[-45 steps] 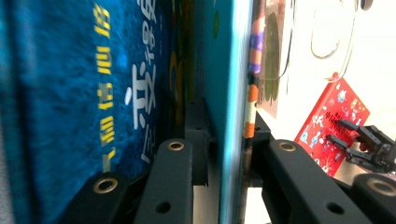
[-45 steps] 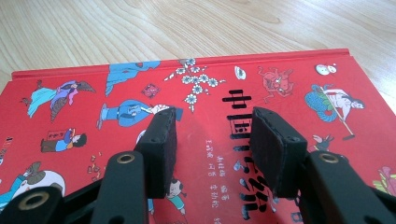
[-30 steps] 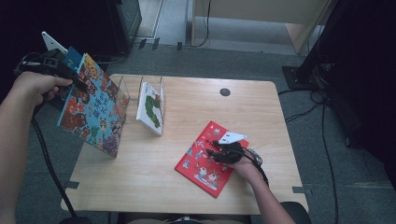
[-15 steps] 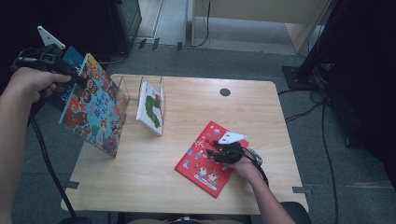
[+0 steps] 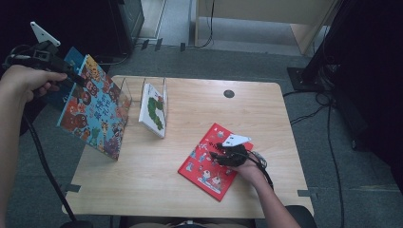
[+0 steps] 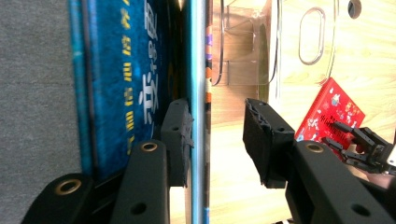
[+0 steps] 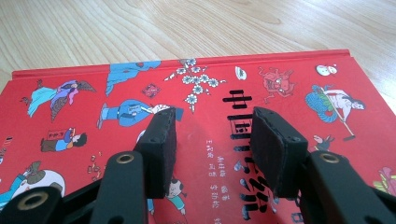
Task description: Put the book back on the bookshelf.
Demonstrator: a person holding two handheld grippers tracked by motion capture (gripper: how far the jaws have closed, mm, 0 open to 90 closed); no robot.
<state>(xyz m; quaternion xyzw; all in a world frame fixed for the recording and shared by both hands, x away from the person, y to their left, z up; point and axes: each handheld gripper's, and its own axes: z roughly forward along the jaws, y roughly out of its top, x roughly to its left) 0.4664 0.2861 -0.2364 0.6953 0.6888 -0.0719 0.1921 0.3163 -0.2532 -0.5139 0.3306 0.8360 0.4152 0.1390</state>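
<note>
— Where is your left gripper point(image 5: 71, 78) now?

— You hold it at the far left, at the top edge of the blue book point(image 5: 97, 107), which stands tilted against the clear rack point(image 5: 124, 90) at the table's point(image 5: 157, 190) left edge. Your jaws have just been opening: one pad point(image 6: 180, 140) touches the cover, the other stands apart from it.

— And your right gripper point(image 5: 215, 151)?

— It rests over the red book point(image 5: 209, 164), which lies flat near the right. Its jaws stand apart, gripping nothing. A white book point(image 5: 153, 109) stands in the rack.
</note>
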